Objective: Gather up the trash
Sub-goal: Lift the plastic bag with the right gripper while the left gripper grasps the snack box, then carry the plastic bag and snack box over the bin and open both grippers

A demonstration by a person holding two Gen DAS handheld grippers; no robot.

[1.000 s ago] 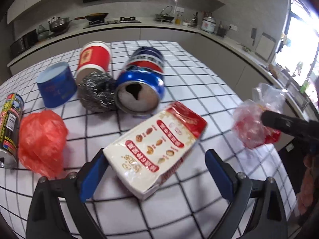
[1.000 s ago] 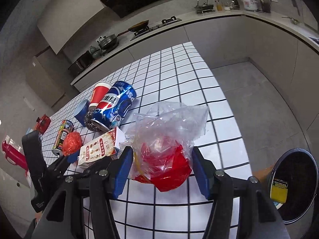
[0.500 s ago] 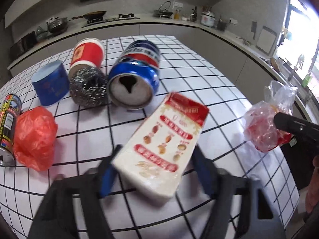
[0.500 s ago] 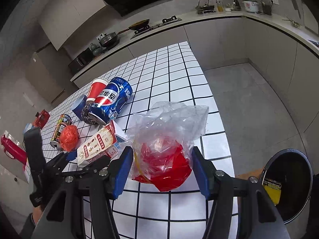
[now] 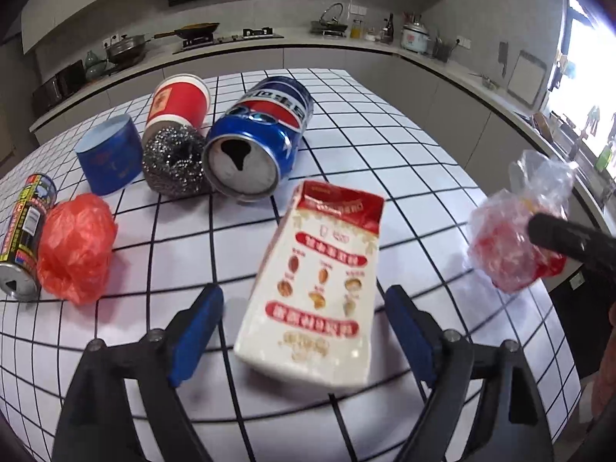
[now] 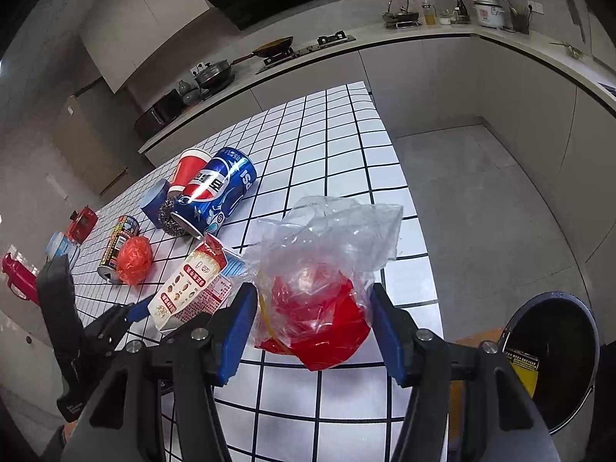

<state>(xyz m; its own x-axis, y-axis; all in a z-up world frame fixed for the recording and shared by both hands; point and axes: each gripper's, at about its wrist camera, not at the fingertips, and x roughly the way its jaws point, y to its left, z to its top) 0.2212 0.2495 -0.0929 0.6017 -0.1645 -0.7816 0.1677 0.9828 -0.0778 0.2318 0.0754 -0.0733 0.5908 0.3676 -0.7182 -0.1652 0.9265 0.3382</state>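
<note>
A white and red carton (image 5: pixel 319 288) lies on the tiled table between the open jaws of my left gripper (image 5: pixel 304 327), untouched by either finger. It also shows in the right wrist view (image 6: pixel 192 288). My right gripper (image 6: pixel 313 327) is shut on a clear plastic bag with red trash inside (image 6: pixel 319 288), held near the table's right edge; the bag also shows at the right of the left wrist view (image 5: pixel 516 238). A black trash bin (image 6: pixel 554 354) stands on the floor to the right.
Behind the carton lie a blue Pepsi can (image 5: pixel 258 142), a steel scourer (image 5: pixel 173 161), a red paper cup (image 5: pixel 177 104), a blue cup (image 5: pixel 109 154), a crumpled red bag (image 5: pixel 75 246) and a small dark can (image 5: pixel 23 238). The white gridded table (image 6: pixel 346 146) ends beside the bin.
My left gripper swung around the carton, which now lies lengthwise between its open fingers. My right gripper kept the bag and moved slightly.
</note>
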